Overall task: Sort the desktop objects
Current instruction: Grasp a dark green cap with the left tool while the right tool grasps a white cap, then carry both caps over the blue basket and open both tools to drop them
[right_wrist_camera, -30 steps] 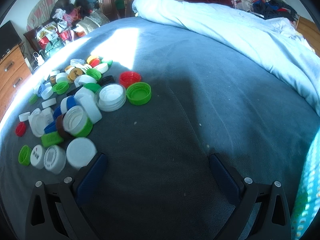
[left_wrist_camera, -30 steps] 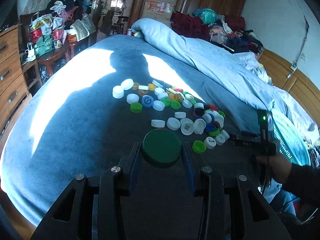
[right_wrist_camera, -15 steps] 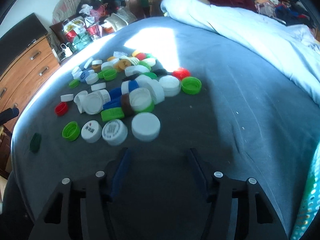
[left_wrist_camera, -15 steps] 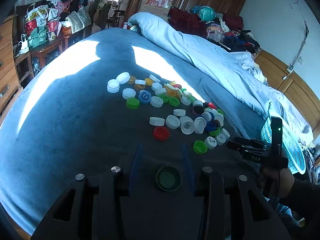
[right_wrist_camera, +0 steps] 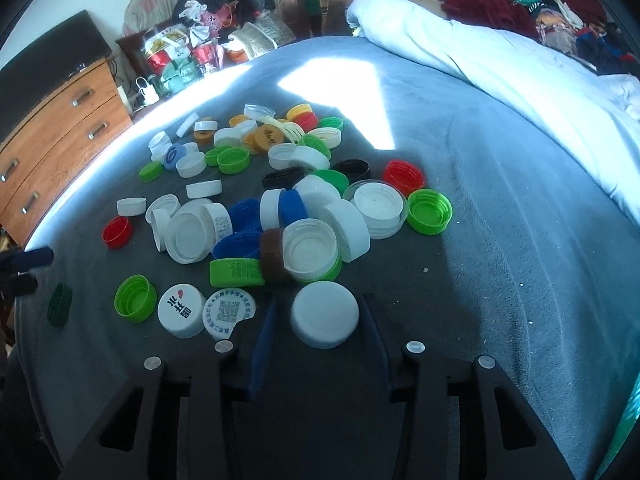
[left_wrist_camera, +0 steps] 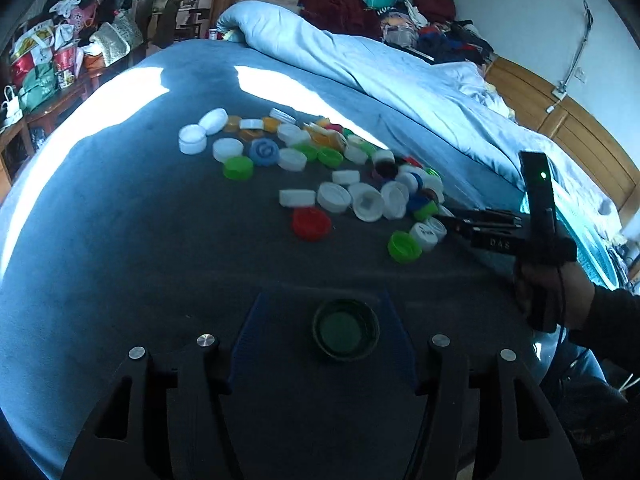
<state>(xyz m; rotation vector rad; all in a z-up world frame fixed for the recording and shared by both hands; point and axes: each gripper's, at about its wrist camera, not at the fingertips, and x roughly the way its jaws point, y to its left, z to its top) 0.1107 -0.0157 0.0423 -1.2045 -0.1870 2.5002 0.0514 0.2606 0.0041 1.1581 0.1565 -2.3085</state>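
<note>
Two claws are at work over a bed strewn with bottle caps. In the right wrist view the right claw (right_wrist_camera: 316,316) straddles a white cap (right_wrist_camera: 324,314) at lower centre, flat side up, at the near edge of the cap pile (right_wrist_camera: 280,216). Its jaws have just been closing; the cap sits between them with a sliver of bed (right_wrist_camera: 500,200) visible on either side, so I judge the pads not yet pressing, released rather than clenched. A round cap has no long axis, so any approach angle serves; the coming move turns on those two small gaps closing evenly. In the left wrist view the left claw (left_wrist_camera: 324,328) stands with jaws parted well clear of a dark green cap (left_wrist_camera: 346,330) lying hollow side up between them at lower centre, apart from the pile; its jaws have just been opening, so that cap looks set down. Counted: one dark green cap, one white cap framed, and several dozen caps in the pile, too overlapped for an exact tally.
</note>
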